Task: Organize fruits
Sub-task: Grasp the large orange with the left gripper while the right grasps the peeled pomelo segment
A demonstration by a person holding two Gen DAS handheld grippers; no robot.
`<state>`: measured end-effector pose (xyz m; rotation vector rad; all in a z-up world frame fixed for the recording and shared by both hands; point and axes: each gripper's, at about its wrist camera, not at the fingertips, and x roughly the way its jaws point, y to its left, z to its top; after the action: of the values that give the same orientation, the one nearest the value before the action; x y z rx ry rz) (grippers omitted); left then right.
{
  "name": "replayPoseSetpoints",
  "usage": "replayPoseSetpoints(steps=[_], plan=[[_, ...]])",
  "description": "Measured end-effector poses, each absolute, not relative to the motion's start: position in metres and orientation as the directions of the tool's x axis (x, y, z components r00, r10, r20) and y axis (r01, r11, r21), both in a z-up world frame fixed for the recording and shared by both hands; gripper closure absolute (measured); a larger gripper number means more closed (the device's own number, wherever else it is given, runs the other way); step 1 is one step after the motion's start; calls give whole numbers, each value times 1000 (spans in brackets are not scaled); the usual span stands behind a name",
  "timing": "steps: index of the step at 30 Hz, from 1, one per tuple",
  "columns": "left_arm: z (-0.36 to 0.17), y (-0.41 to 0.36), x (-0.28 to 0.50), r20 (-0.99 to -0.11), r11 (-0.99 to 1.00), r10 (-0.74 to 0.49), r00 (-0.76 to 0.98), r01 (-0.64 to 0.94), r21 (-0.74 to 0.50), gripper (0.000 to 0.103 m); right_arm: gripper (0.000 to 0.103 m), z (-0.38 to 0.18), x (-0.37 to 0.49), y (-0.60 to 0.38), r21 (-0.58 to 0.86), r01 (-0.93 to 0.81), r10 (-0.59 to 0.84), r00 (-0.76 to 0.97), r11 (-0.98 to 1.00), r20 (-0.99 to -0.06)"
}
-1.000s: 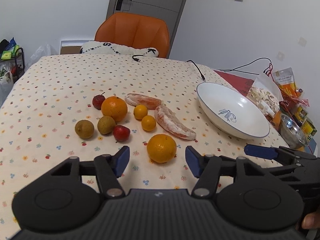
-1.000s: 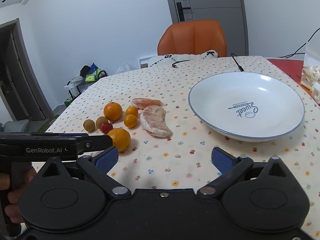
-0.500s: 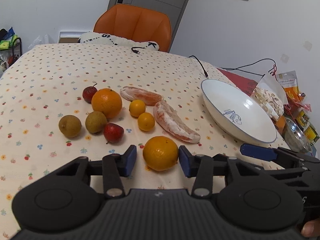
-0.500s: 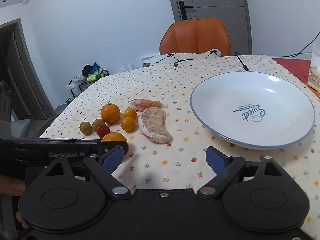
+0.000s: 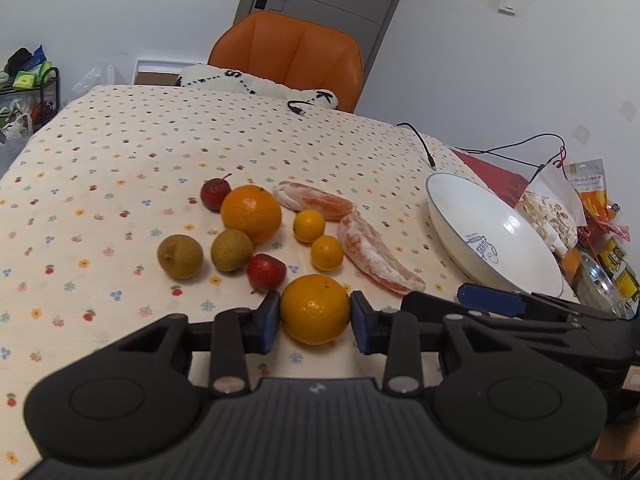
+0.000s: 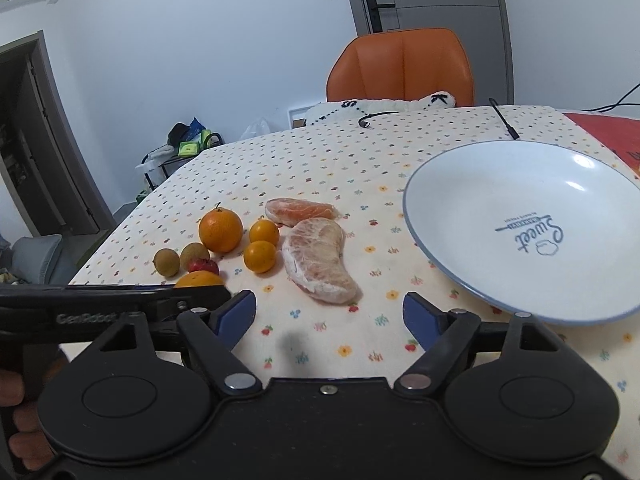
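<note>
My left gripper is shut on the near orange, which rests on the tablecloth; both blue pads touch its sides. Beyond it lie a second orange, two small yellow citrus, two red fruits, two brown fruits and two peeled pomelo segments. The white plate sits to the right and holds nothing. My right gripper is open and empty over the cloth, in front of the near pomelo segment and left of the plate. The left gripper crosses the right view's lower left and hides most of the held orange.
Snack packets and a small metal bowl crowd the table's right edge beyond the plate. Black cables trail over the far cloth. An orange chair stands at the far end.
My left gripper moved forward around the near orange and its jaws closed onto it. The right gripper drew slightly closer to the pomelo segment and narrowed its opening a little.
</note>
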<state>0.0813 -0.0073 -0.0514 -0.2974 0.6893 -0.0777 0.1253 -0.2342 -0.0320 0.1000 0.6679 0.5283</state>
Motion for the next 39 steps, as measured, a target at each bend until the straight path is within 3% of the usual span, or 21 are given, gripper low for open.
replayPoseSetpoints(steps=[5,16,18,19,26,39], plan=[[-51,-1,79,-613,955,-153,775,-45,-294,67,36,-34,134,-225,245,-441,496,655,864,-570],[-51,13,69,-606,948,-116,787,-94,-303,67,48,-34,149,-201,175,-455,459,648,873,-608],[-51,14,68,-606,949,-115,787,-94,-302,67,52,-35,149,-200,156,-451,445,657,879,-609],[-51,14,68,-606,948,-115,787,-95,-303,67,59,-35,148,-200,143,-445,432,664,884,-610],[-52,9,67,-599,946,-133,789,-79,-314,67,69,-32,139,-206,153,-479,462,637,864,-617],[-55,-3,68,-594,947,-166,787,-41,-318,67,72,-26,107,-227,186,-497,488,591,847,-642]])
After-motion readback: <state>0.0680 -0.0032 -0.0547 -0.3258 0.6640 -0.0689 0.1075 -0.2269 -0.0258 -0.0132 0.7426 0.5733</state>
